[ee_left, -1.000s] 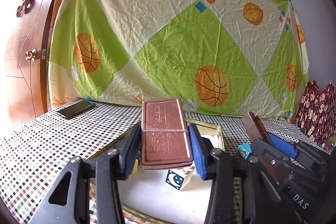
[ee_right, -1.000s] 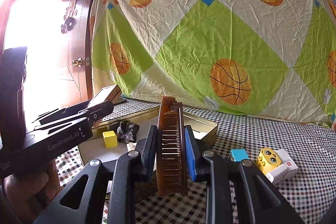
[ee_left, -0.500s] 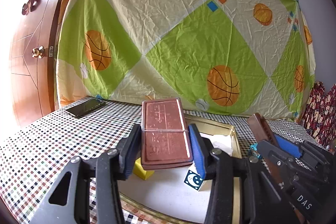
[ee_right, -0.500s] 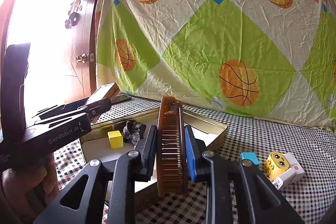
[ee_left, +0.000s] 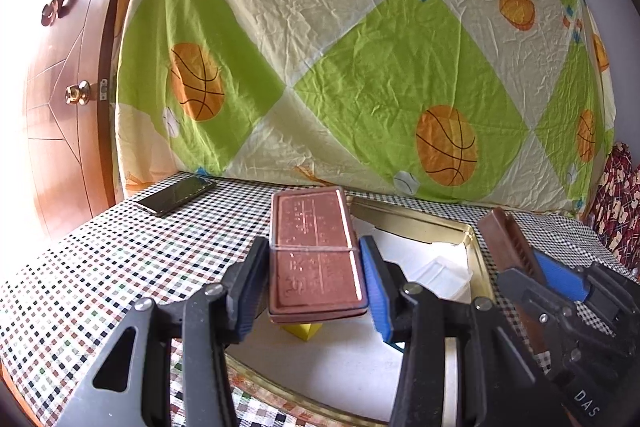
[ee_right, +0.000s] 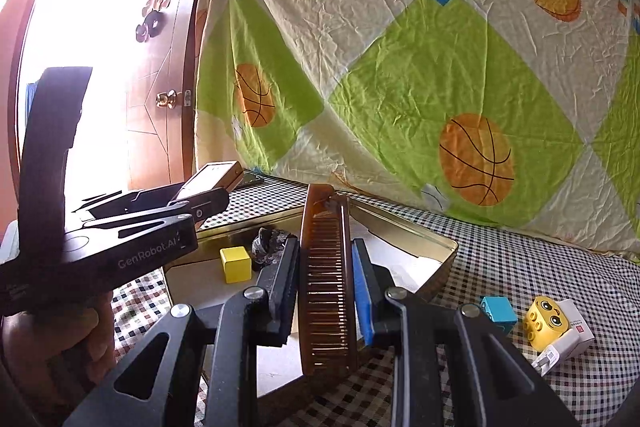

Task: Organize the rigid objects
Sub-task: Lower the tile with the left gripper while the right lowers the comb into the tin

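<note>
- Left wrist view: the left tool (ee_left: 316, 269) is clamped on a flat reddish-brown case (ee_left: 314, 251), which lies level between the pads and juts out past them toward the far side.
- The case hangs over the near-left part of a shallow gold tray (ee_left: 476, 247); a yellow cube (ee_left: 302, 330) shows just under it on the tray floor, and a clear lid (ee_left: 440, 275) lies farther right inside.
- Left of the tray the checked bench (ee_left: 100, 267) is bare up to a black phone (ee_left: 176, 194) near the far edge; a patterned sheet (ee_left: 360, 67) hangs behind the far edge.
- Right wrist view: the right tool (ee_right: 326, 279) is closed on a brown comb (ee_right: 326, 279), held on edge, its tip over the tray's (ee_right: 420, 235) near right part.
- The yellow cube (ee_right: 235, 264) and a dark crumpled lump (ee_right: 268, 245) sit on the tray's left part.
- The left tool (ee_right: 192, 203) and its hand (ee_right: 60, 343) crowd the left; on the bench to the right stand a blue block (ee_right: 498, 311), a yellow toy (ee_right: 546, 319) and a white box (ee_right: 568, 339).
</note>
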Demonstrator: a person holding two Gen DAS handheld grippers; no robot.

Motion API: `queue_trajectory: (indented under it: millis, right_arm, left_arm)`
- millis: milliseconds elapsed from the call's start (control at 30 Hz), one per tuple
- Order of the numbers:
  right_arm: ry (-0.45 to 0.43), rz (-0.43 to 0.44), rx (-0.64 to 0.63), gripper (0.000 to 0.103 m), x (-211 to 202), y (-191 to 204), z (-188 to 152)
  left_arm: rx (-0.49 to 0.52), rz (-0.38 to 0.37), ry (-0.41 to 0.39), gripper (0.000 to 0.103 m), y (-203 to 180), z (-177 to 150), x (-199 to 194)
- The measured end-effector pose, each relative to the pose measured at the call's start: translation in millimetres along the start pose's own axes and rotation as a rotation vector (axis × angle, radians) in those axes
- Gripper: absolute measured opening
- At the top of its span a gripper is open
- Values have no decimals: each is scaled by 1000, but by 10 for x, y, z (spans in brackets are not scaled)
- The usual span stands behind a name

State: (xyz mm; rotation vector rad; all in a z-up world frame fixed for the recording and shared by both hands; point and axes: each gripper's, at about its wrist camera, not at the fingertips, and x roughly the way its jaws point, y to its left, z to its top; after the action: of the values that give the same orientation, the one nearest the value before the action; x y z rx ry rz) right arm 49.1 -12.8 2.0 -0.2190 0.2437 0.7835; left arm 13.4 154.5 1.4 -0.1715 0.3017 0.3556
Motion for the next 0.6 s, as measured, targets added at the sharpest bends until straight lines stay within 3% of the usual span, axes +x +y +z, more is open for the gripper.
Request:
queue_trajectory:
  millis: [600]
  right_arm:
    - [63,10,3,27,296,0,61]
  left_arm:
    - [46,-4,72,45,22,33,266]
